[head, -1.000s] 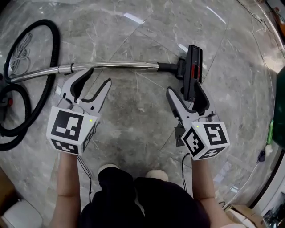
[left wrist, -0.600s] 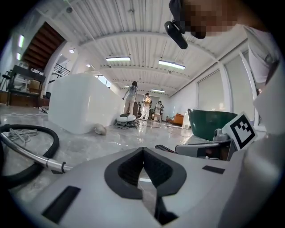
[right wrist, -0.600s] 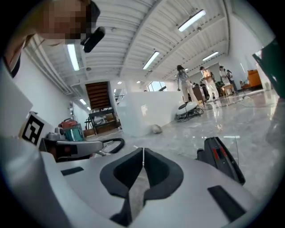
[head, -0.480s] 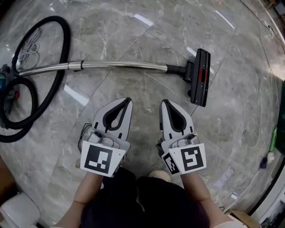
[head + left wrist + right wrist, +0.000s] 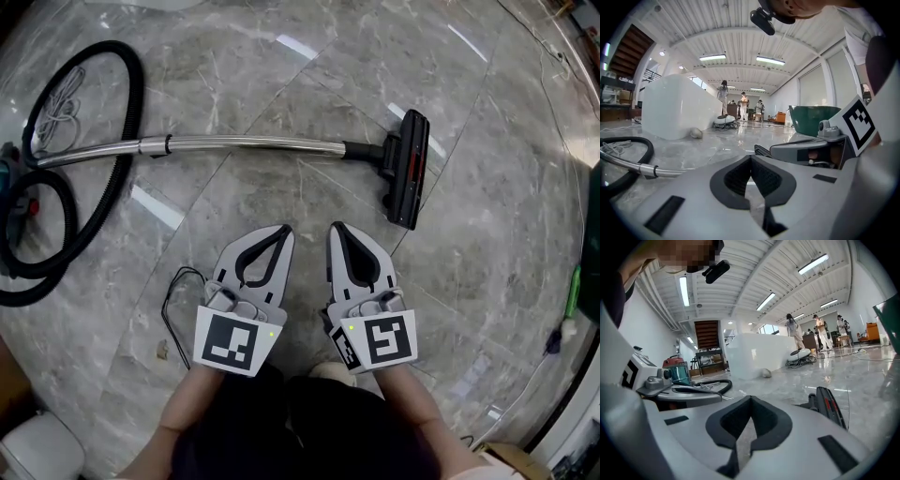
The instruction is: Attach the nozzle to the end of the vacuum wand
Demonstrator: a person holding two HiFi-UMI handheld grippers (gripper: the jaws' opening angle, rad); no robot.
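Nozzle (image 5: 405,169) lies on the floor (image 5: 300,84), apparently seated on the wand (image 5: 244,144) end; left gripper (image 5: 281,232) and right gripper (image 5: 336,229) are both closed, empty and well clear, so the joint is best left undisturbed.

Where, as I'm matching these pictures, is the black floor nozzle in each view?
Head view: nozzle at upper right, on the end of the wand.
Left gripper view: not clearly in it.
Right gripper view: right of centre, just past the tongs.
Shared landmark: black hose.
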